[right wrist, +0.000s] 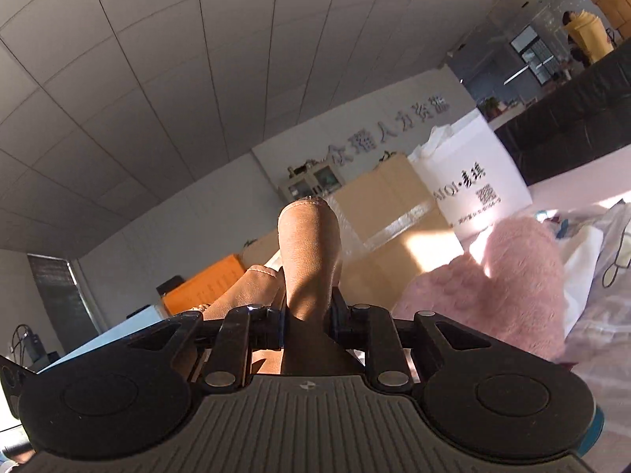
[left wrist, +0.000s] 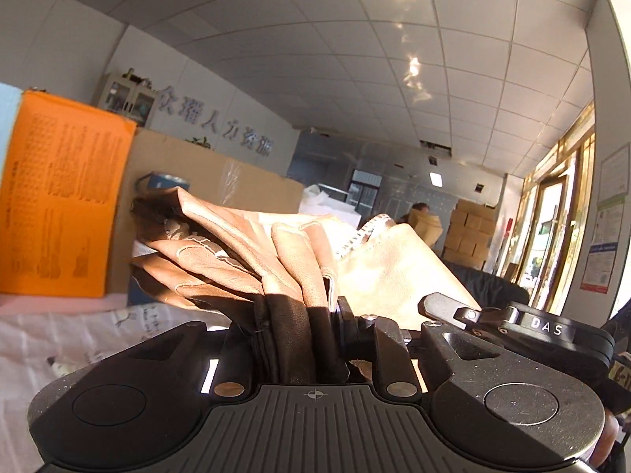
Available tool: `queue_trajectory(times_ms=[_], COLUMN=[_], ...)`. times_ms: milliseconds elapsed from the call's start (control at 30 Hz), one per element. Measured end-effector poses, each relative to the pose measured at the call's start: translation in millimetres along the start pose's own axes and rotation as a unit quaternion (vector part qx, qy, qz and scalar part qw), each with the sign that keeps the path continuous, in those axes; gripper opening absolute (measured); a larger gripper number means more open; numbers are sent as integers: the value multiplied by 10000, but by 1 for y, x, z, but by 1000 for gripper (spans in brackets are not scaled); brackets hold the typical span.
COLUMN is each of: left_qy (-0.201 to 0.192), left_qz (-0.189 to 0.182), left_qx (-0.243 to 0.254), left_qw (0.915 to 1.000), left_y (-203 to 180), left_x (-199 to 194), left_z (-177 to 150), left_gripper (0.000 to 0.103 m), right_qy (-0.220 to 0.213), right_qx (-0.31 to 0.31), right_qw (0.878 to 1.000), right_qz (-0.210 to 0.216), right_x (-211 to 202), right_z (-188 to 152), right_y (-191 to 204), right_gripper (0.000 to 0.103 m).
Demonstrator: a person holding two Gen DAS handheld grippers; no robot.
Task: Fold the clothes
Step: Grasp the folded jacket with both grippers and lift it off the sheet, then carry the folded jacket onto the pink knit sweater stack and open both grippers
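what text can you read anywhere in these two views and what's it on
"DAS" on the black round knob beside the left gripper.
"众耀人力资源", as best I can read it, in raised silver wall letters.
"AIOI·" plus two Chinese characters, partly blurred, above a QR code on the white bag.
Orange box: print too blurred to read.
Wall posters: too small to read.
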State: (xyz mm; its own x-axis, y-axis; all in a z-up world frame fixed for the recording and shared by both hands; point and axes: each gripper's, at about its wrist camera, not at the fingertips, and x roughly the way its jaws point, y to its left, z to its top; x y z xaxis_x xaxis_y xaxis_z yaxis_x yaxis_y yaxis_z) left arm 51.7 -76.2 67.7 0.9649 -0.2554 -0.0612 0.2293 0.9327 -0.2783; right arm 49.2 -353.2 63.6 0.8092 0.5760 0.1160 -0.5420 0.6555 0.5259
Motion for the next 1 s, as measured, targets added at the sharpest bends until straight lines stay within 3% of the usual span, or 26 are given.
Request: queue_trajectory(times_ms=[133, 400, 500, 633, 700, 733, 800, 900, 1000], left_qy=[-255, -99, -41, 286, 458, 526, 648, 960, 1090], left_qz=[-141, -389, -526, -430, -240, -112, 241, 717, 823], left_qx=[88, 112, 446, 620, 550, 489, 422, 257, -14], left_qw=[9995, 9991, 9976, 9967, 9971, 9974, 9967, 9925, 9906], left_y=[-22, -52, -55, -48, -40, -35, -26, -13, -2], left_x=[48, 124, 150, 178, 185, 188, 191, 196, 193], left_z=[5, -11, -18, -31, -37, -40, -46, -55, -64], left_gripper=[20, 19, 20, 21, 29, 34, 60, 87, 90], right_qy=[-761, -1419, -1423, -1211, -922, -777, -509, -145, -38], right_qx=[-39, 433, 565, 707, 747, 752, 691, 599, 579], right_qw=[9964, 9847, 9806, 9685, 9619, 9585, 9520, 9416, 9363], right_qz=[-360, -912, -1223, -2056, -2463, -2639, -2937, -3310, -3463], right_x=[7, 18, 23, 34, 43, 48, 58, 72, 79], right_z=[12, 4, 5, 9, 8, 7, 4, -1, -7], right_y=[-20, -86, -104, -127, -135, -139, -143, -151, -158], right_gripper=[18, 19, 22, 22, 27, 34, 41, 56, 72])
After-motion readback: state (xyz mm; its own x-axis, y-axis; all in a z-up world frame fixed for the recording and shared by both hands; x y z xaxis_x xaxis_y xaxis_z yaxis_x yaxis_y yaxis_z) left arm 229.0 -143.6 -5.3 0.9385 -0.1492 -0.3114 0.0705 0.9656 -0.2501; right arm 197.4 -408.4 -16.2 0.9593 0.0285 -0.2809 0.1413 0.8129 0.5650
